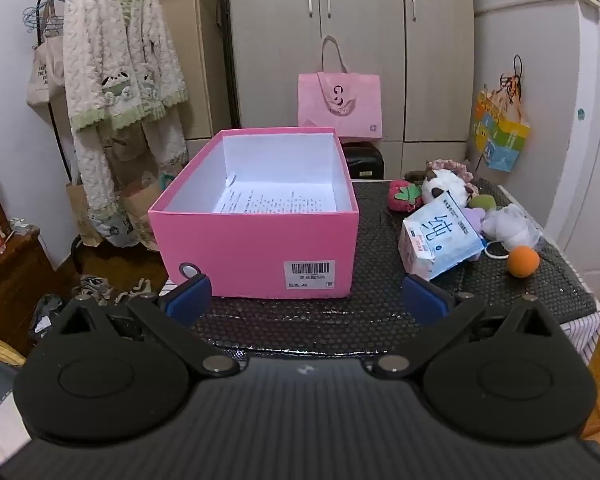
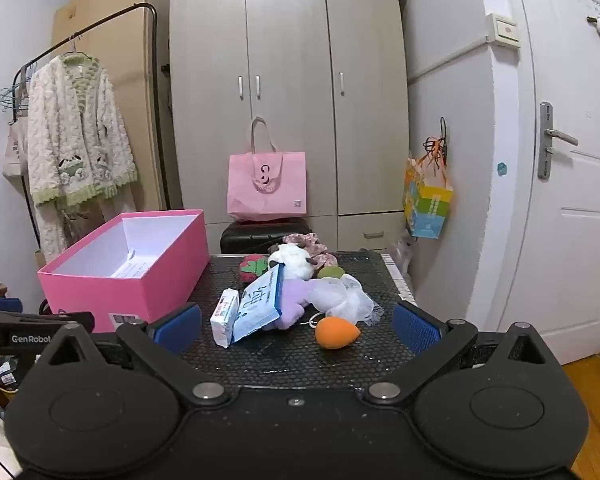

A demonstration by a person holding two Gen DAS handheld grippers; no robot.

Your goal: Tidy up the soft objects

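Left hand-held gripper (image 1: 306,300): blue pads spread wide, nothing between them, poised just short of pink box (image 1: 256,248). Right hand-held gripper (image 2: 296,326): also spread wide and empty, facing the heap of soft objects.

Pink box open-topped, white inside, on left part of dark dimpled surface (image 1: 300,328). Printed sheet (image 1: 276,202) lying flat on box floor, lines of text too small to read. White barcode label (image 1: 310,275) on near wall, lower right; small characters and what looks like "40", otherwise illegible.

Soft objects piled right of box: tissue pack (image 2: 260,304), blue and white, one large Chinese character on its face, leaning on a smaller white pack (image 2: 225,318) with a red-printed end, unreadable. Behind: strawberry plush (image 2: 254,268), white plush (image 2: 292,258), purple plush (image 2: 296,300), white mesh bundle (image 2: 348,300). Orange sponge (image 2: 336,332) nearest, apart from tissue pack.

"GenRobot" lettering on black arm (image 2: 32,330) at left edge of right wrist view.

Pink tote (image 2: 266,188) with dark logo standing against wardrobe (image 2: 288,80).
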